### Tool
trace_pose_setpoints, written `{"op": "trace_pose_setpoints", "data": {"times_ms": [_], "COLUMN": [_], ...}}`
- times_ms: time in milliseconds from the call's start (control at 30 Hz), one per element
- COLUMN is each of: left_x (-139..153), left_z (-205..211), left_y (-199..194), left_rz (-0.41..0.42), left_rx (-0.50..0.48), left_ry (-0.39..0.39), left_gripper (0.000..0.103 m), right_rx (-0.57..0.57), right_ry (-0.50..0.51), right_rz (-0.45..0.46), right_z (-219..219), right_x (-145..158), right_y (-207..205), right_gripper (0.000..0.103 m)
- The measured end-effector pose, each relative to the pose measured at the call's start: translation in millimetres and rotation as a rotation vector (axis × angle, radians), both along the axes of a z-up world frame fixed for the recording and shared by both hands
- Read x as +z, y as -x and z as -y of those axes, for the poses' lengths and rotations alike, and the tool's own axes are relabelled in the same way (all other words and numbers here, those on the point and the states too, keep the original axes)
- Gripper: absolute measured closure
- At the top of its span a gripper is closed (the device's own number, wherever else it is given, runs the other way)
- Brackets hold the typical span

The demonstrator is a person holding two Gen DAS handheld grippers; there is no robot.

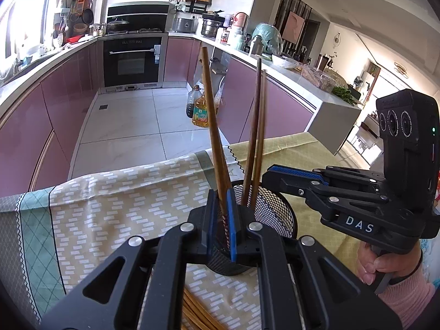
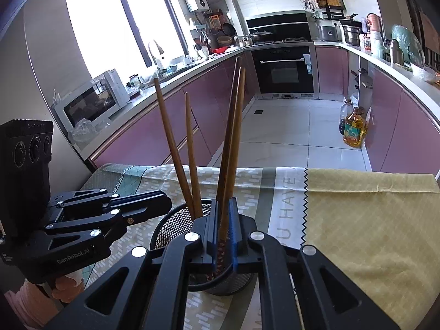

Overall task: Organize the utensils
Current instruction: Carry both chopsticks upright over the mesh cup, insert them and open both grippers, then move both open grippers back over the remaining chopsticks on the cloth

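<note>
Nearest in each wrist view, both grippers are clamped on chopsticks over a black mesh cup (image 1: 277, 214) that stands on a cloth-covered table (image 1: 96, 220). The left gripper (image 1: 221, 220) pinches one wooden chopstick (image 1: 211, 126) by its patterned lower end, right at the cup's near rim. That stick rises steeply, leaning slightly away, with its lower tip just inside the cup mouth. The right gripper (image 2: 224, 231) pinches a pair of chopsticks (image 2: 233, 137) the same way. Their long axis is also near upright, and their lower ends dip behind the rim on the cup's right side.

Each hand sits directly above its side of the cup, left gripper on the left, right on the right, so neither is clearly nearer. Judging by this, the coming move is simply letting go so the sticks slide down lengthwise.

Closer to the near table edge, more loose chopsticks (image 1: 198, 313) lie flat on the cloth. Beyond the table's far edge lies the kitchen floor (image 1: 132, 121).
</note>
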State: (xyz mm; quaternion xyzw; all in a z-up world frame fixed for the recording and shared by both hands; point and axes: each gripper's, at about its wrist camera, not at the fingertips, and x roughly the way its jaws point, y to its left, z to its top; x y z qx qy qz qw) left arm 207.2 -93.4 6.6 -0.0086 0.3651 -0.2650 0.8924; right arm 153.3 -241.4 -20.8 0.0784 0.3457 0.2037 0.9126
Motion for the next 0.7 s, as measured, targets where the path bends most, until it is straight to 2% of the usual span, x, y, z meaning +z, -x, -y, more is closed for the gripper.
{"op": "trace_pose_setpoints", "data": {"times_ms": [133, 200, 233, 333, 433, 467, 567, 700], "left_x": [-0.1, 2.8, 4.5, 13.1, 19.6, 19.7, 14.9, -6.0], "left_z": [-2.7, -6.8, -9.9, -20.5, -34.2, -39.6, -50.3, -60.1], "left_y": [1.9, 8.3, 11.5, 27.5, 48.6, 55.7, 71.3, 88.2], "left_rz": [0.009, 0.034, 0.048, 0.106, 0.157, 0.168, 0.170, 0.136], "left_rx": [0.009, 0.022, 0.027, 0.045, 0.058, 0.064, 0.070, 0.082], "left_ry": [0.005, 0.007, 0.010, 0.017, 0.025, 0.026, 0.013, -0.024], "left_gripper": [0.095, 0.092, 0.090, 0.076, 0.069, 0.068, 0.066, 0.065], "right_rx": [-0.009, -0.014, -0.015, -0.002, 0.035, 0.052, 0.114, 0.187], "right_ry": [-0.020, -0.028, -0.035, -0.052, -0.057, -0.060, -0.051, -0.031], "right_rz": [0.016, 0.031, 0.040, 0.068, 0.121, 0.136, 0.161, 0.110], "right_z": [4.3, 7.5, 8.6, 9.4, 6.4, 4.9, -5.3, -24.9], "right_x": [2.8, 6.0, 7.5, 13.1, 21.6, 24.0, 24.1, 4.8], "right_y": [3.6, 8.0, 10.7, 23.4, 46.4, 54.1, 78.2, 94.6], "right_gripper": [0.095, 0.093, 0.091, 0.087, 0.084, 0.080, 0.077, 0.076]}}
